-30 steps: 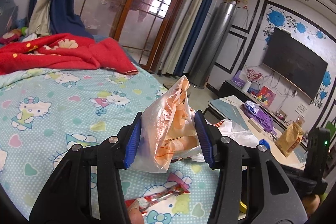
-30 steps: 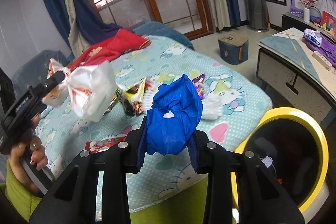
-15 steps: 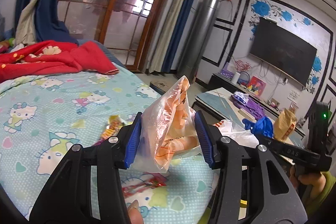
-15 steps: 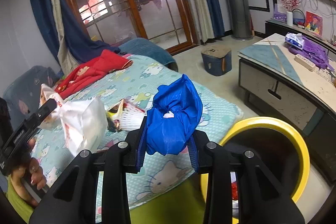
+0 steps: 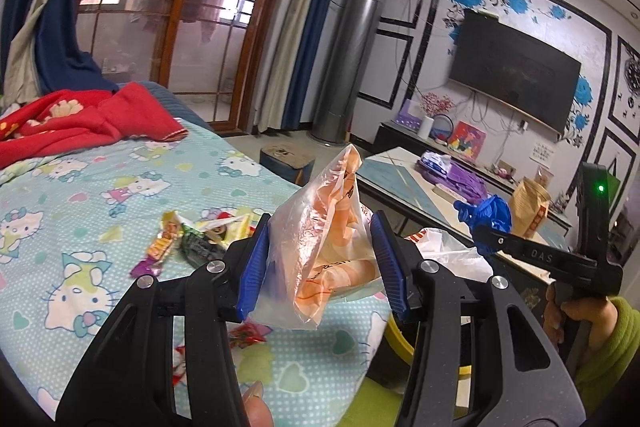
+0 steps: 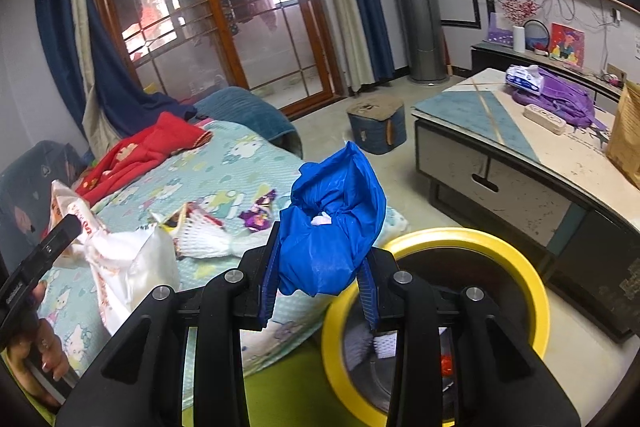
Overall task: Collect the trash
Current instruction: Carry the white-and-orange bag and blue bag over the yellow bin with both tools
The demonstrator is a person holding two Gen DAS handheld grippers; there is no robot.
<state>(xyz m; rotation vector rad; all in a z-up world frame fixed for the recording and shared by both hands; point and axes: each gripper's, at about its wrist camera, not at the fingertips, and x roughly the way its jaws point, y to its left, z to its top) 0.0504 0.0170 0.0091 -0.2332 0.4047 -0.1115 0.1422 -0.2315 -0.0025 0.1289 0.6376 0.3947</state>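
Your left gripper (image 5: 322, 263) clamped partway on an orange-white plastic bag (image 5: 328, 247), your right gripper (image 6: 320, 275) pinching a knotted blue bag (image 6: 330, 223), beside the yellow-rimmed bin (image 6: 516, 263)

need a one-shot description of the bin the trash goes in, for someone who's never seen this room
Start at the bed with the light blue cartoon-cat sheet. At its foot corner, on the floor between the bed and the low coffee table, stands a round bin with a bright yellow rim. Nothing else nearby is yellow-rimmed; the blue stool beyond has a closed top.

Crumpled orange-white plastic bag (image 5: 328, 251) and knotted blue bag (image 6: 332, 223) held aloft; wrappers (image 5: 192, 239) litter the bed.
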